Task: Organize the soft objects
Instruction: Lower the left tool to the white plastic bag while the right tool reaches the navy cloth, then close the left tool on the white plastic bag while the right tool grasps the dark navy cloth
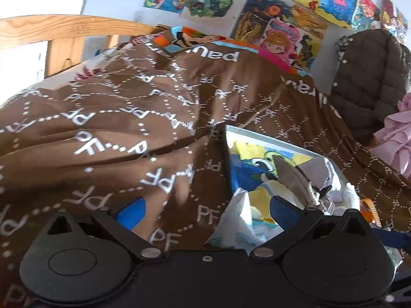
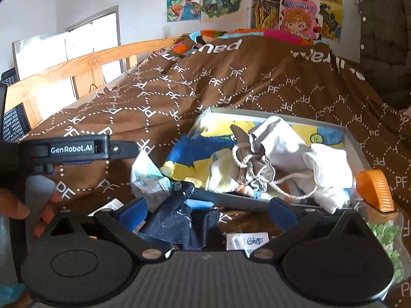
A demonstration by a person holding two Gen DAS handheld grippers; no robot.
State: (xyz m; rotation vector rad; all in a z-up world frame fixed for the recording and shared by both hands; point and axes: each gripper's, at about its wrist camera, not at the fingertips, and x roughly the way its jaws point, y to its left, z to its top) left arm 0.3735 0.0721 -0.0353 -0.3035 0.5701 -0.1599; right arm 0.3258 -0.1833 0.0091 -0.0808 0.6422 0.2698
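Note:
A grey box [image 2: 357, 141] lies on a brown "PF" blanket [image 2: 257, 82]. It holds a white cloth [image 2: 280, 141], a grey drawstring pouch [image 2: 257, 169] and yellow-and-blue fabric [image 2: 195, 154]. My right gripper [image 2: 208, 210] is open in front of the box. A dark navy speckled cloth [image 2: 179, 213] lies loose between its blue pads [image 2: 133, 210]. My left gripper [image 1: 206, 213] is open over the blanket [image 1: 128, 118] by the box's near-left corner [image 1: 231, 154]. The pouch [image 1: 292, 179] shows beyond its right finger.
An orange-capped container [image 2: 375, 190] and a bag of green bits [image 2: 385, 238] sit at the right. A white patterned pack [image 2: 146, 177] and paper tags [image 2: 246, 241] lie near the box. A wooden bed rail [image 2: 77, 64], a dark quilted jacket [image 1: 370, 77] and pink ruffles [image 1: 395, 133] border the bed.

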